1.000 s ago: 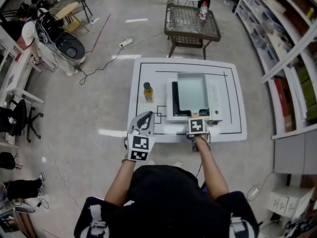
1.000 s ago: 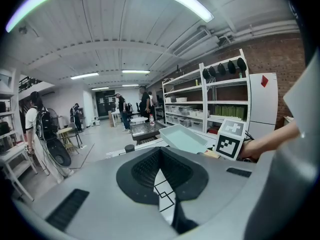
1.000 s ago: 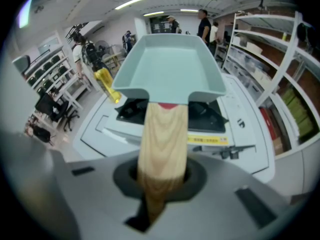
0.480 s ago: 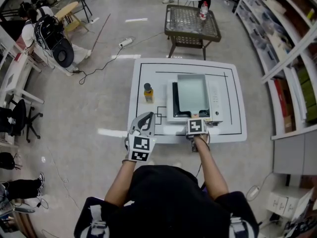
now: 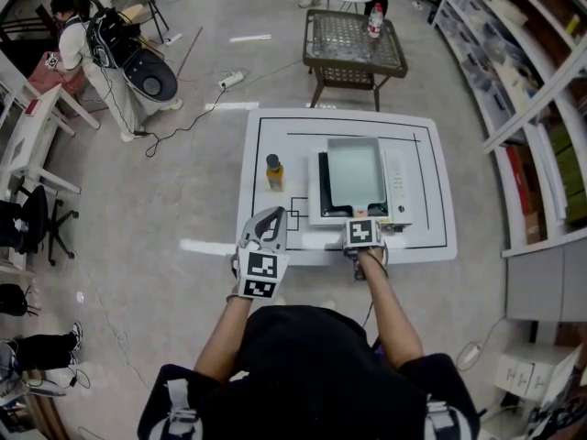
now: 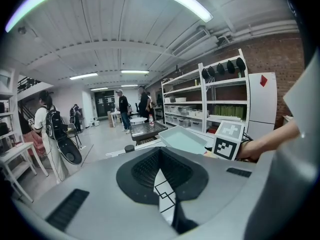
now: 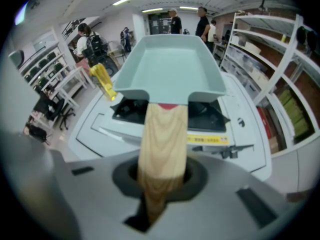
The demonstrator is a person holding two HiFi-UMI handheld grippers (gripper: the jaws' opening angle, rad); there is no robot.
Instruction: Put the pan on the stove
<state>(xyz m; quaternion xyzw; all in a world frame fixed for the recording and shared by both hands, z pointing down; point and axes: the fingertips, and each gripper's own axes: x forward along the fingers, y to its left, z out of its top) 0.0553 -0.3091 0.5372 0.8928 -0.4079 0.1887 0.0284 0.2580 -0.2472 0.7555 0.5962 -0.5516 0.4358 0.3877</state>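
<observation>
A pale green rectangular pan lies on the white stove, its wooden handle pointing toward me. My right gripper sits at the stove's near edge, and the handle runs between its jaws in the right gripper view. Those jaws are opening while the pads still hold the handle. In that view the pan rests flat over the dark burner. My left gripper hovers over the table's front left edge, shut and holding nothing. The left gripper view shows the pan to its right.
A yellow bottle with a dark cap stands left of the stove on the white table. A metal mesh table stands beyond it, and shelves line the right. People stand on the floor at far left and back.
The person with a bag at far left has shifted position. The pan and both grippers have stayed almost where they were.
</observation>
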